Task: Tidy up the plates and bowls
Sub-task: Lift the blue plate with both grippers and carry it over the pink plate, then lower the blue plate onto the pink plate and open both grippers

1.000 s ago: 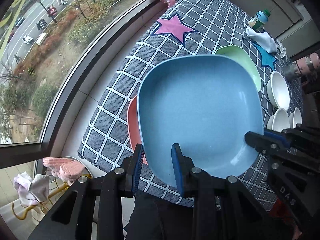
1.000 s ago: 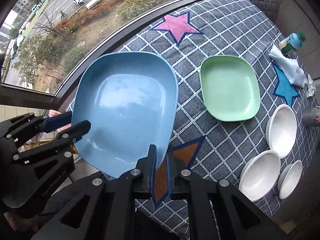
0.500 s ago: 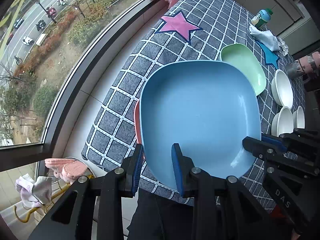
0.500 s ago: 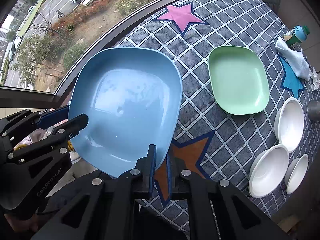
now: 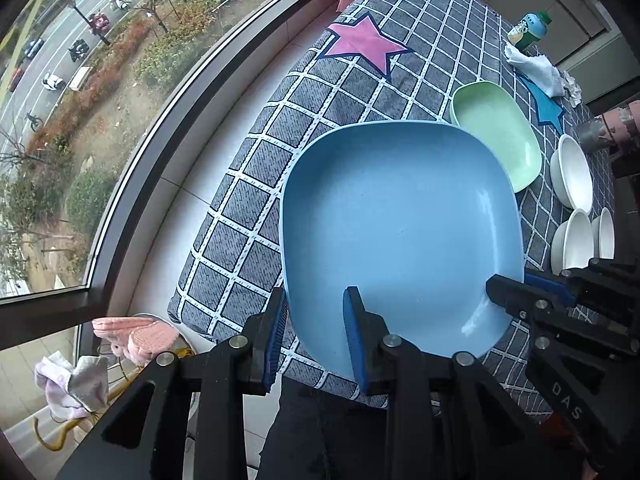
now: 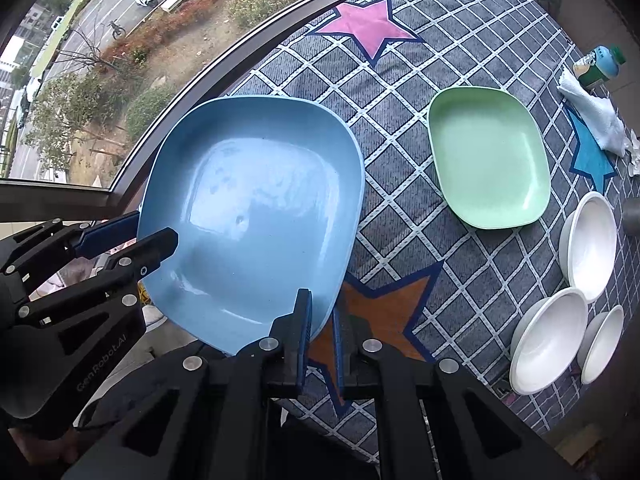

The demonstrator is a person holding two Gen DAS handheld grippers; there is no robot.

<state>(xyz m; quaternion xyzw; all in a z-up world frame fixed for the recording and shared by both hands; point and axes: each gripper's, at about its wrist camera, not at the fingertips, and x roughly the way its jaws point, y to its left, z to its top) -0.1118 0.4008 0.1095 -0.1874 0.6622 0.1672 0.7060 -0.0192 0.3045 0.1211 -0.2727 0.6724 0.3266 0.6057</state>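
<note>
A large blue plate (image 5: 400, 232) (image 6: 256, 208) hangs above the near left corner of the checked tablecloth (image 6: 420, 240), held by both grippers. My left gripper (image 5: 316, 328) is shut on its near left rim, one finger over the plate and one under it. My right gripper (image 6: 320, 316) is shut on the near right rim. Each gripper also shows in the other's view, clamped on the rim: the right gripper (image 5: 510, 280) and the left gripper (image 6: 156, 227). A green plate (image 6: 488, 156) lies flat further back. Three white bowls (image 6: 592, 240) (image 6: 548, 340) (image 6: 602, 344) sit at the right edge.
A green-capped bottle (image 6: 598, 64) and a crumpled white cloth (image 6: 592, 120) lie at the far right. A grey metal cup (image 6: 632, 216) stands beyond the bowls. A window ledge and glass (image 5: 160, 140) run along the table's left side. A person's dark trousers show below.
The red plate's edge that showed to the left under the blue plate is now hidden behind it. Both grippers keep their hold on the rim.
</note>
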